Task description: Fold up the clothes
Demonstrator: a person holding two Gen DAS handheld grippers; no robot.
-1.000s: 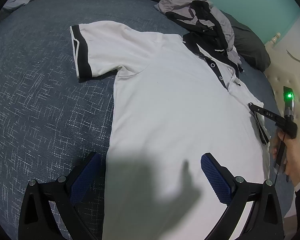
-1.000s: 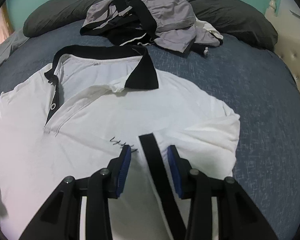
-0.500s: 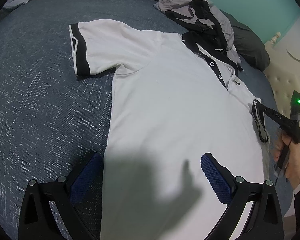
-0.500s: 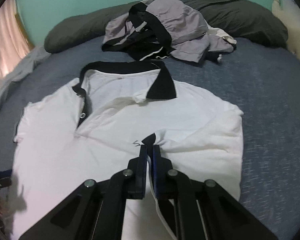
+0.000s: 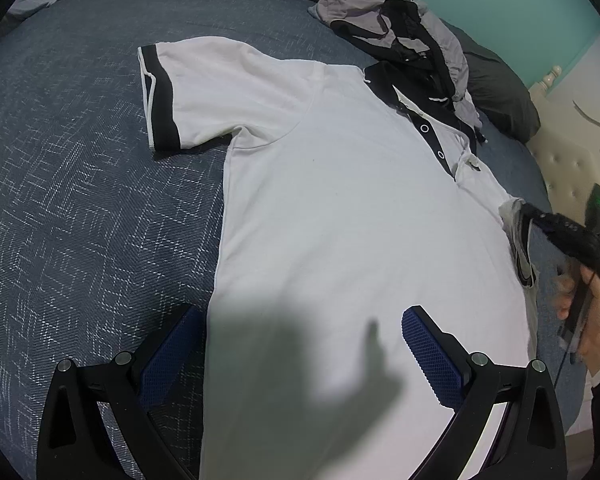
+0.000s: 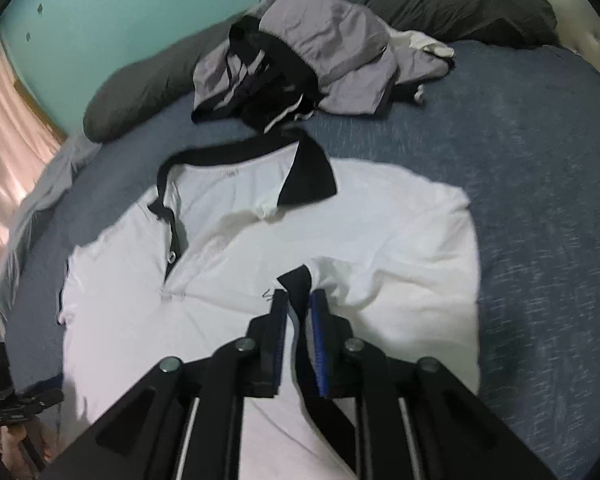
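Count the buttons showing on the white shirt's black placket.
2: the upper button sits nearer the collar, the lower button just below it on the placket. More may hide under the collar.

Right gripper [image 6: 299, 308] closed on black-trimmed sleeve cuff [image 6: 296, 284] of white polo shirt [image 6: 204, 280]; sleeve pulled inward over shirt body, cuff pinched between blue pads [image 6: 317, 332]; shirt spread flat on blue-grey bedspread [image 6: 540, 184], black collar [image 6: 308, 172] open, button placket [image 6: 176, 248] left of centre; heap of grey and black clothes [image 6: 312, 56] beyond collar, just touching it; dark grey pillow [image 6: 452, 4] behind heap, against teal wall [image 6: 120, 12]; pink curtain [image 6: 8, 132] at far left; left gripper [image 6: 24, 404] partly visible at lower-left edge, state unreadable; frame slightly blurred.
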